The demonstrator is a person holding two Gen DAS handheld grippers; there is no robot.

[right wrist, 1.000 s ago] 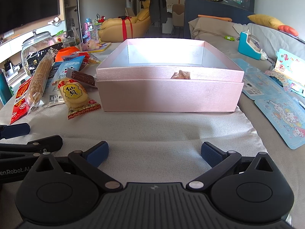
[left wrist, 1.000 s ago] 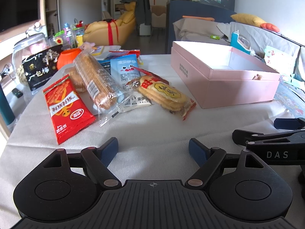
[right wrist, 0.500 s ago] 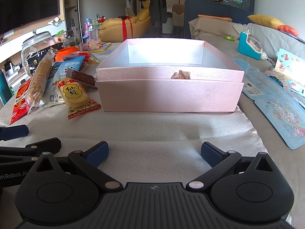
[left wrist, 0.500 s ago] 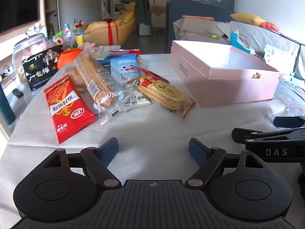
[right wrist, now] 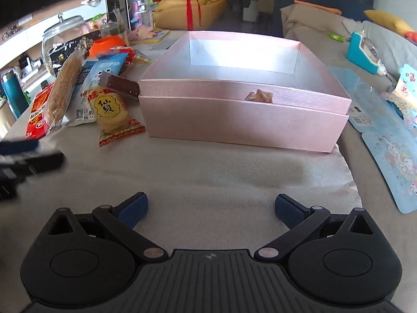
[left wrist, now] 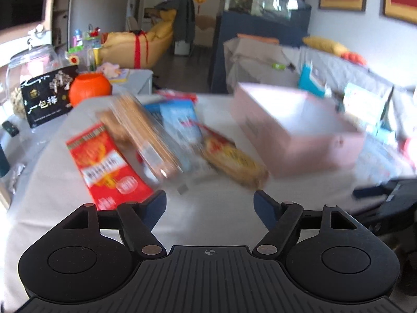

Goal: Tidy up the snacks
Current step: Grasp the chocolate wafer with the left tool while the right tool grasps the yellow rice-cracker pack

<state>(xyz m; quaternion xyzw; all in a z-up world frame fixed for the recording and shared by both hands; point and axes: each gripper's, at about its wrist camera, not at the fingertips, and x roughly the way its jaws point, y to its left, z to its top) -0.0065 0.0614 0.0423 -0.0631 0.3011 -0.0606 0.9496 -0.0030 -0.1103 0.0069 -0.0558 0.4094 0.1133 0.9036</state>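
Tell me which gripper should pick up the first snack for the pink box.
Left. The left gripper, jaws open, faces the snack pile, with the red packet just ahead. The right gripper, also open, faces the pink box; the snacks lie off to its left.

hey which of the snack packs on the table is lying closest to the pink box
The dark brown bar: its end reaches the pink box at the front left corner. The yellow rice cracker pack lies just in front of it, slightly farther off.
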